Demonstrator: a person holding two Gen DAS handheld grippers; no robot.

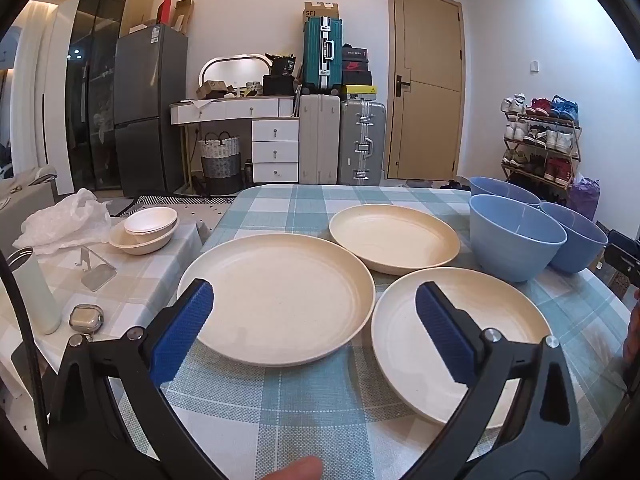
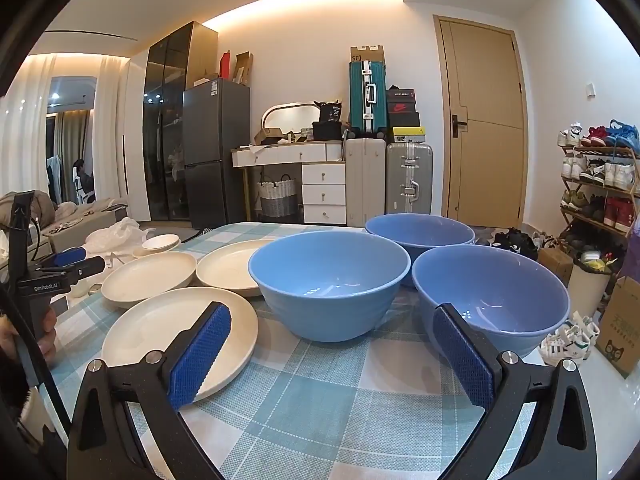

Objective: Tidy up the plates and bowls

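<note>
Three cream plates lie on the checked tablecloth [image 1: 304, 412]: a large one [image 1: 276, 300] at the left, one [image 1: 394, 238] behind it, one [image 1: 460, 344] at the near right. Three blue bowls stand to their right: the nearest-left bowl [image 2: 330, 284], a far one [image 2: 420, 232] and a right one [image 2: 490, 296]. My left gripper [image 1: 314, 304] hovers open over the near plates with nothing between its fingers. In front of the bowls my right gripper [image 2: 332, 328] stands open and holds nothing. The right wrist view shows the left gripper [image 2: 70, 264] at its left edge, held by a hand.
A lower side table at the left carries stacked cream bowls [image 1: 146, 230], a white plastic bag [image 1: 66, 220], a pale bottle [image 1: 38, 292] and a small metal stand [image 1: 96, 270]. A shoe rack [image 2: 600, 176] and a cardboard box [image 2: 622, 328] stand past the table's right edge.
</note>
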